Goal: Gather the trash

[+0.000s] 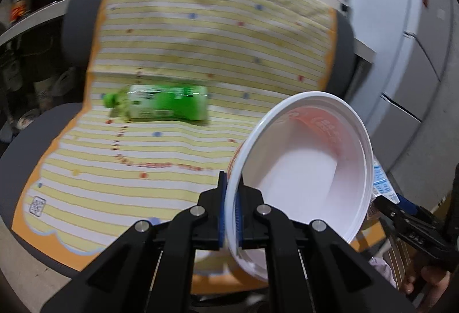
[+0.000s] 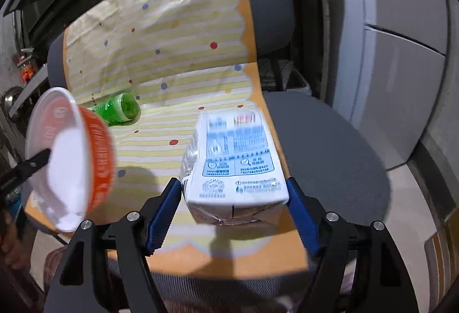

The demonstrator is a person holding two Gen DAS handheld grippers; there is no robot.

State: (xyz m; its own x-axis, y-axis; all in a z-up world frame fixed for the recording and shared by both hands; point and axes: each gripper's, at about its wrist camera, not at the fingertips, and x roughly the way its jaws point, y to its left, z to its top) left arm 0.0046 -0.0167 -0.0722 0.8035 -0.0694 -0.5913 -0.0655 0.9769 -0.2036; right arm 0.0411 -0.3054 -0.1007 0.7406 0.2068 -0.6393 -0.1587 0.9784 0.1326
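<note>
bowl: a white disposable bowl (image 1: 309, 169) with an orange printed outside, empty, tipped on its side and lifted clear of the chair seat.
left tool (image 1: 231, 215): nearly closed, its blue pads pinching the bowl's thin rim, a hold that suits a light, flimsy wall.
carton: a white and blue drink carton (image 2: 235, 166), upright on its end, raised above the seat.
right tool (image 2: 233, 209): spread wide, clamped across the carton's broad base so it cannot swing.
bottle: a green plastic bottle (image 1: 160, 105) lying on its side, capped, apparently the last trash not yet picked up.
cloth: a yellow striped, dotted cloth (image 1: 178, 35) draped over the grey chair (image 2: 324, 141), under the bottle.
</note>
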